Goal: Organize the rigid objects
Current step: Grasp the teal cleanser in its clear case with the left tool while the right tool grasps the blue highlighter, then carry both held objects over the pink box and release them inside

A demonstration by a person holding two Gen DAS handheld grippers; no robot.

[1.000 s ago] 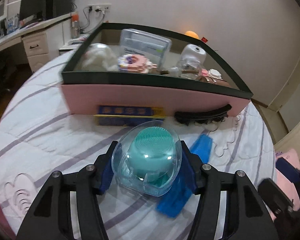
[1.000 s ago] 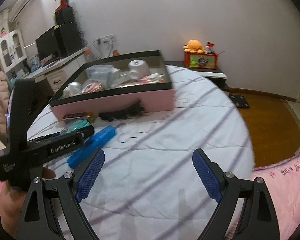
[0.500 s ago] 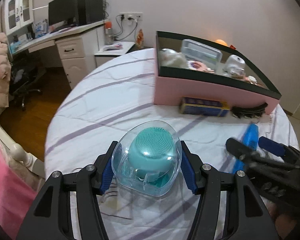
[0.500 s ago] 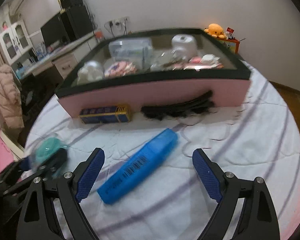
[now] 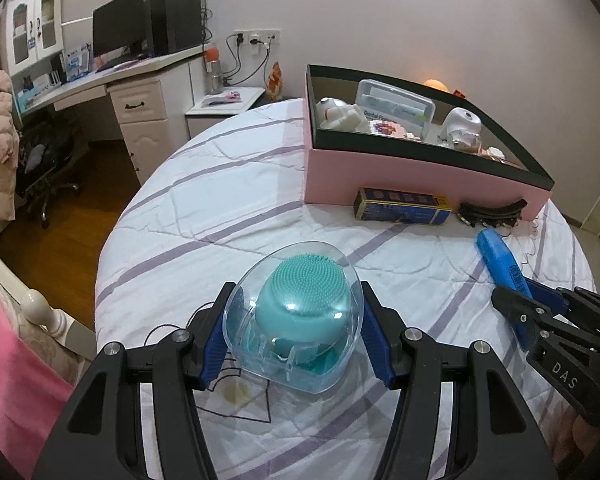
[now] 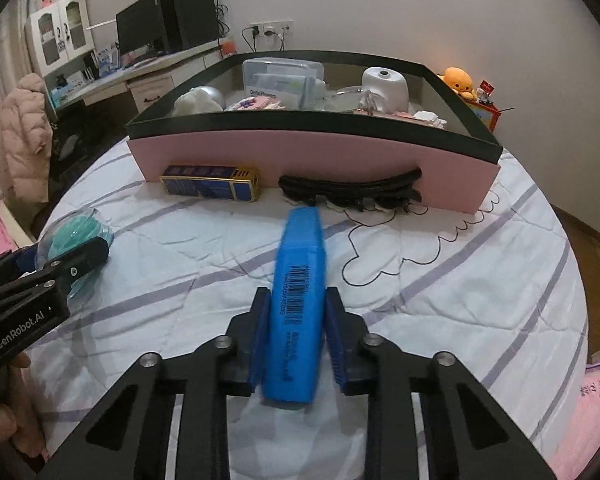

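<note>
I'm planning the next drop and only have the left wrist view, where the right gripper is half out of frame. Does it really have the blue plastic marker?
Observer: Yes. The right gripper is shut on the blue plastic marker, with a pad against each long side.
Operator: Which part is gripped?
Observer: The near half. The far end sticks out ahead, toward the pink cardboard box.
Operator: Which face is up?
Observer: The barcode face.

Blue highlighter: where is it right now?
Right wrist view, centre: blue highlighter sits between the right gripper pads on the bedspread, tip toward the pink box.
</note>
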